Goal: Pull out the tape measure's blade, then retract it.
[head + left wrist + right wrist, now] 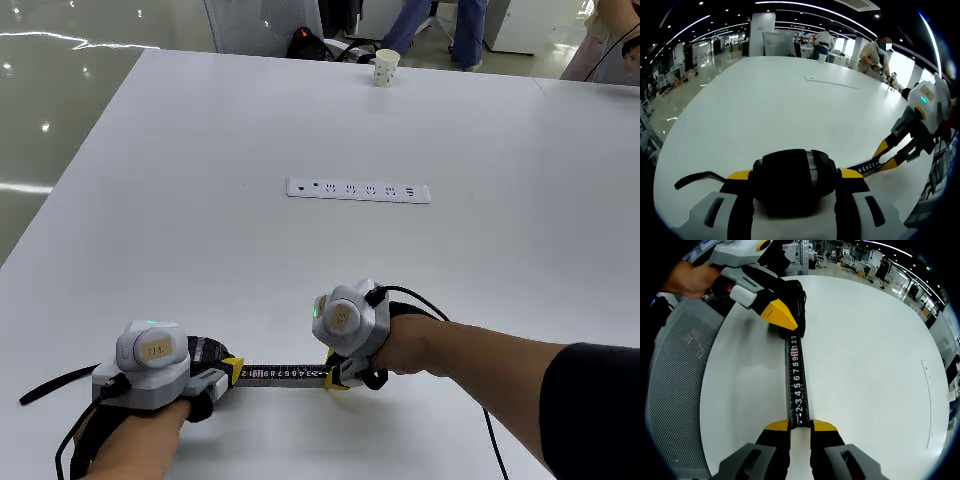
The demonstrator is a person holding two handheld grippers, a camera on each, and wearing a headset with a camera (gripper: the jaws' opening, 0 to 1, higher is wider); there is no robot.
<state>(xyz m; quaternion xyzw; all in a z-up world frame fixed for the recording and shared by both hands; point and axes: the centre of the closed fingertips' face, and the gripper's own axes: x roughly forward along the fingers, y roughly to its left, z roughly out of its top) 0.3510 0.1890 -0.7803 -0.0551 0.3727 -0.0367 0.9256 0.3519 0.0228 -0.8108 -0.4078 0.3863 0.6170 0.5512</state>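
The tape measure's black case (792, 181) sits low on the white table (300, 120), with my left gripper (795, 175) shut on it between its yellow-tipped fingers. In the head view the left gripper (225, 372) is at the bottom left. A short length of blade (796, 380), with numbers up to about 11, runs flat from the case (799, 295) to my right gripper (800, 426). The right gripper is shut on the blade's end. From above, the blade (285, 375) spans the gap to the right gripper (333, 378).
A white power strip (358, 190) lies mid-table, beyond the grippers. A paper cup (386, 67) stands near the far edge, with people behind it. A black strap (55, 385) trails left of the left gripper. A grey mesh chair (675, 390) is by the near edge.
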